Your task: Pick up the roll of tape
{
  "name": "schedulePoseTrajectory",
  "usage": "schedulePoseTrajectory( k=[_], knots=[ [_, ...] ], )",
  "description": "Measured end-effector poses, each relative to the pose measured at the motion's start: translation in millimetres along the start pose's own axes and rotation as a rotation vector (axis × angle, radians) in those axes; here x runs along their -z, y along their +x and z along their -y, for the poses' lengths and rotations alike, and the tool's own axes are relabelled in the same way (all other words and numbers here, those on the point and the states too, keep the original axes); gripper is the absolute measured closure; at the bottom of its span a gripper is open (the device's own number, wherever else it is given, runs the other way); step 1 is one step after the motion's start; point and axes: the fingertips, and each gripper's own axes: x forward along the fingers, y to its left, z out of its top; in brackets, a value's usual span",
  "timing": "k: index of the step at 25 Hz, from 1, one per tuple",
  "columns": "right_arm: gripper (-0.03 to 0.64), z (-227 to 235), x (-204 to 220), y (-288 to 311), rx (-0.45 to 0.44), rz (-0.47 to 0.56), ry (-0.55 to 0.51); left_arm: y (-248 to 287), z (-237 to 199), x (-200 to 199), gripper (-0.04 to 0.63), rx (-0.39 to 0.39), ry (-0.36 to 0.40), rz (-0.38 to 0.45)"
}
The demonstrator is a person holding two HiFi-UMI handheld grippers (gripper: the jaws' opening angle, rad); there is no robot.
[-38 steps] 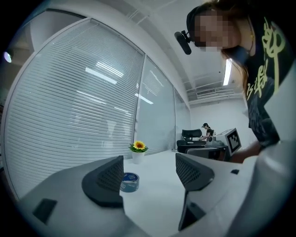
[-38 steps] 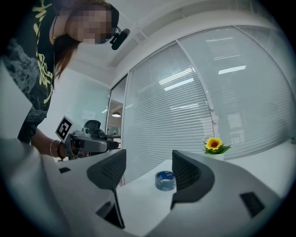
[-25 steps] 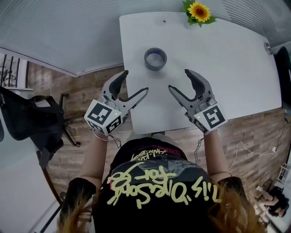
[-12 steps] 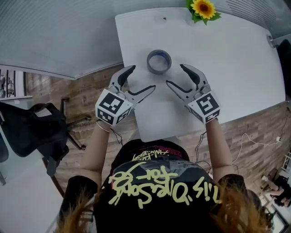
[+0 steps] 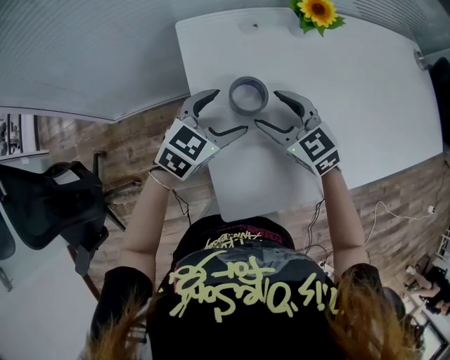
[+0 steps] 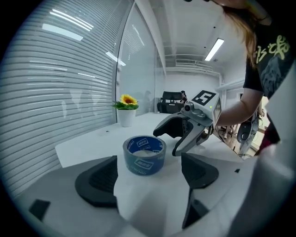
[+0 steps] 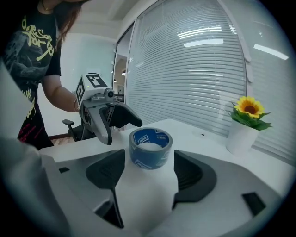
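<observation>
Head view: roll of tape (image 5: pixel 248 95) lies flat on the white table (image 5: pixel 365 105), hole facing up. Left gripper (image 5: pixel 232 110) sits just left of the roll and right gripper (image 5: pixel 266 108) just right of it; the two mouths face each other across the roll. Both sets of jaws are spread wide, nothing clamped. A potted sunflower (image 5: pixel 318 12) stands well beyond the roll, at the far table edge. A black chair (image 5: pixel 49 204) is on the wood floor, far left of the roll. Left gripper view: blue roll (image 6: pixel 144 155) stands just ahead of the left gripper (image 6: pixel 148 183), centred on its mouth; its jaws have just been opening, and both pads are clear of the roll. Right gripper (image 6: pixel 172 140) is just behind and right of the roll, jaws spread. The sunflower (image 6: pixel 126 109) is farther back, left of the roll. Right gripper view: roll (image 7: pixel 151 147) is centred at the mouth of the right gripper (image 7: pixel 149 173); its jaws have just been opening, and the pads do not touch the roll. Left gripper (image 7: pixel 125 133) is just behind and left of the roll, also spread. The sunflower pot (image 7: pixel 245 125) is well right of the roll.
</observation>
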Motion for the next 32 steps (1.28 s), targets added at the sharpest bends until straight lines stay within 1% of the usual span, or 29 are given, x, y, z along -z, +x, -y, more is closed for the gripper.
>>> schedulePoseTrajectory(
  k=[4, 7, 11, 14, 17, 21, 25, 28, 32],
  knots=[
    [0.302, 2, 4, 8, -0.026, -0.034, -0.018, 12, -3, 1, 0.170, 0.006, 0.054, -0.044],
    [0.298, 2, 5, 14, -0.047, -0.057, -0.036, 17, -6, -1, 0.170, 0.012, 0.084, -0.059],
    [0.298, 5, 4, 19, -0.056, -0.065, -0.043, 22, -11, 1, 0.170, 0.011, 0.148, -0.104],
    [0.297, 6, 3, 19, -0.078, -0.074, -0.048, 26, -12, 2, 0.172, 0.028, 0.154, -0.118],
    [0.298, 5, 3, 21, -0.104, -0.080, -0.046, 31, -13, 5, 0.175, 0.051, 0.182, -0.143],
    [0.298, 4, 3, 25, -0.125, -0.082, -0.026, 35, -16, 6, 0.209, 0.066, 0.195, -0.158],
    [0.298, 1, 7, 27, -0.123, -0.100, -0.026, 36, -12, 9, 0.236, 0.078, 0.212, -0.177],
    [0.298, 2, 10, 29, -0.121, -0.114, -0.035, 39, -13, 11, 0.236, 0.075, 0.224, -0.184],
    [0.298, 2, 10, 28, -0.115, -0.113, -0.035, 39, -12, 12, 0.238, 0.082, 0.222, -0.192]
  ],
)
